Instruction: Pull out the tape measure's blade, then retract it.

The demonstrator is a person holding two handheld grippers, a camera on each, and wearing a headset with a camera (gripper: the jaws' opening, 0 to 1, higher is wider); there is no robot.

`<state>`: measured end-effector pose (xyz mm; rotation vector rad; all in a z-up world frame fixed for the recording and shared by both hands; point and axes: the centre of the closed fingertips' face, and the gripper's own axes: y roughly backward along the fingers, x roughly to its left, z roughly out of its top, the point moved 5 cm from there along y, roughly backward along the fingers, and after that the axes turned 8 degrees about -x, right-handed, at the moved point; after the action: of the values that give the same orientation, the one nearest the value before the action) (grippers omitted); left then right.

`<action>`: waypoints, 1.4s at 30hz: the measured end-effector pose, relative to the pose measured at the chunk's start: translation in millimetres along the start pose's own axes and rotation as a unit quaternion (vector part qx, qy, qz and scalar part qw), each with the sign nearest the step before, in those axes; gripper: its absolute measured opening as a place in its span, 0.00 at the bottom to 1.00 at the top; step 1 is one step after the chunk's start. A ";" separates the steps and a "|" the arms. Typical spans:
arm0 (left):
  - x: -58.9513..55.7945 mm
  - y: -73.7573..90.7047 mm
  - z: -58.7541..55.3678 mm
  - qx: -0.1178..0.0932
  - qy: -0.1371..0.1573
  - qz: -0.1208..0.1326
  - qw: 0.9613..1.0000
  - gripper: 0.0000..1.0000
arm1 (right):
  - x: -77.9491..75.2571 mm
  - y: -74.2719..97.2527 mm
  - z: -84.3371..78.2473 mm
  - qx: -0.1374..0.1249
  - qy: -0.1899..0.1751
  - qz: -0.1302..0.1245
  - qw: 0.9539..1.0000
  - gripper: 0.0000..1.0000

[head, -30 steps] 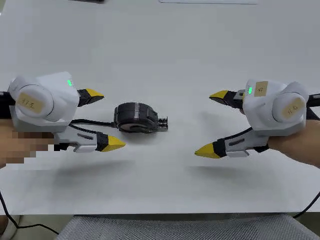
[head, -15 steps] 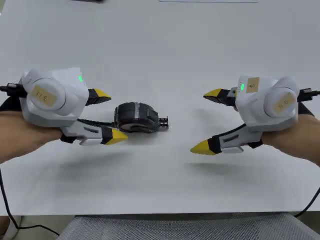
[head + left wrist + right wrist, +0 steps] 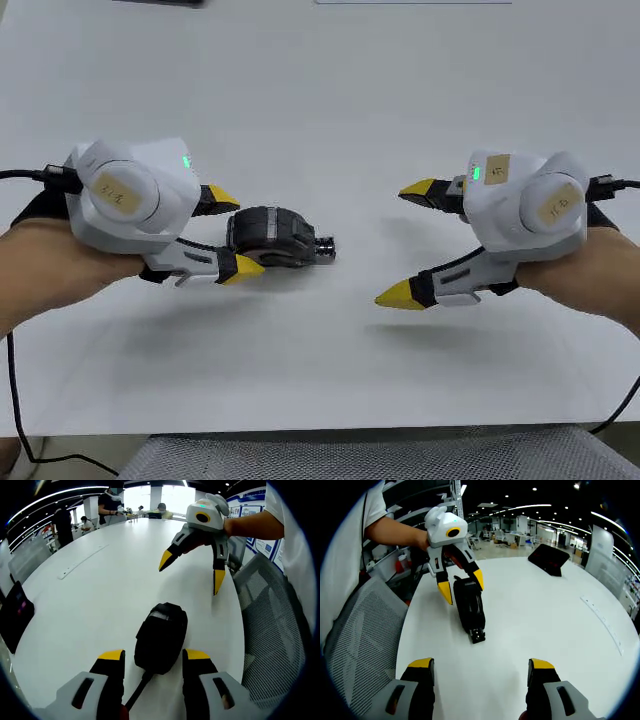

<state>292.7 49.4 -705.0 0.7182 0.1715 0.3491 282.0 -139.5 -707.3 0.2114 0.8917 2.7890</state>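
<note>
- White bench point(image 3: 330, 80) carries a black tape measure point(image 3: 272, 235), which sits left of the middle.
- Its blade is wound in. A short hook end point(image 3: 324, 246) juts from the right end of the case and points toward the right claw point(image 3: 405, 241).
- Left claw point(image 3: 238, 232) is moderately spread. Its yellow-tipped jaws straddle the left end of the case, one on the far side and one on the near side.
- In the left gripper view the case lies between the two tips. Whether either tip touches it cannot be told.
- A black cord point(image 3: 137, 692) runs from the left end of the case back between those jaws.
- Right claw is spread wide with nothing between its jaws. It is held above the bench, well apart from the tape measure on the right side, with its tips aimed left at the hook end.
- Each claw is held in a bare hand: the left hand point(image 3: 60, 265) and the right hand point(image 3: 585, 270).
- Grey mesh of a chair point(image 3: 350, 455) shows past the near edge of the bench.
- A dark flat device point(image 3: 549, 557) lies far along the bench in the right gripper view.
</note>
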 end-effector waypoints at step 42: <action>-0.2 -7.8 -2.7 0.022 -0.010 -0.010 1.000 0.29 | -6.2 -35.0 5.4 -0.036 0.018 0.025 0.999 0.53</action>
<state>293.7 45.5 -712.3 0.7632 0.1683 0.3198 294.4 -110.1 -723.9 0.1742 0.8027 2.8749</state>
